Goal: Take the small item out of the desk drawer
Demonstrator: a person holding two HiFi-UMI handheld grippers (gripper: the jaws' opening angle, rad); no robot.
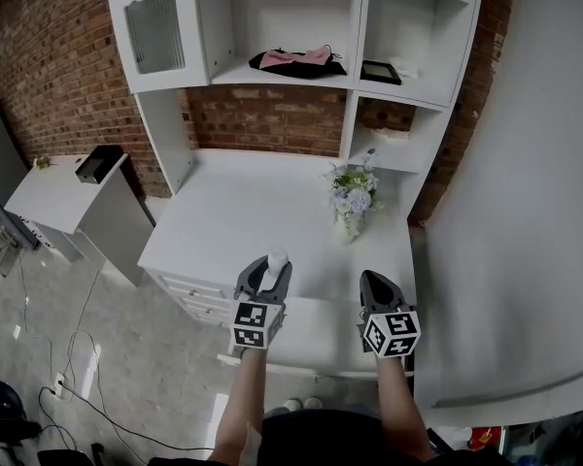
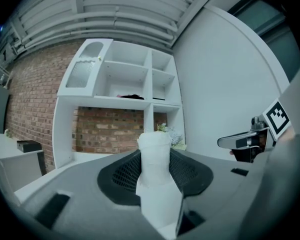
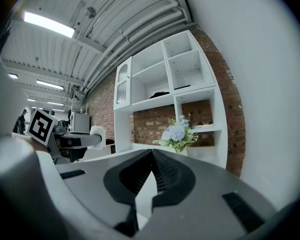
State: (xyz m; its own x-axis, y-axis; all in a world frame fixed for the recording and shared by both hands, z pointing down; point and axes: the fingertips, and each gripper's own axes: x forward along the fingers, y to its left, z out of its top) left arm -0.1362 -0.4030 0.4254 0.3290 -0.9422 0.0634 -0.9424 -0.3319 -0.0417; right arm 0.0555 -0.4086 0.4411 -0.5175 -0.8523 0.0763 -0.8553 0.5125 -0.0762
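Observation:
A small white item sticks up from between the jaws of my left gripper, which is shut on it above the front edge of the white desk. In the left gripper view the white item fills the gap between the dark pads, with the left gripper closed around it. My right gripper hovers beside it to the right, and its jaws meet at the tip with nothing in them. A white drawer front juts out under the desk edge below both grippers; its inside is hidden.
A vase of flowers stands on the desk's right side. The hutch shelves hold a pink and black cloth and a dark frame. Closed drawers sit at the desk's left. A side table carries a black box.

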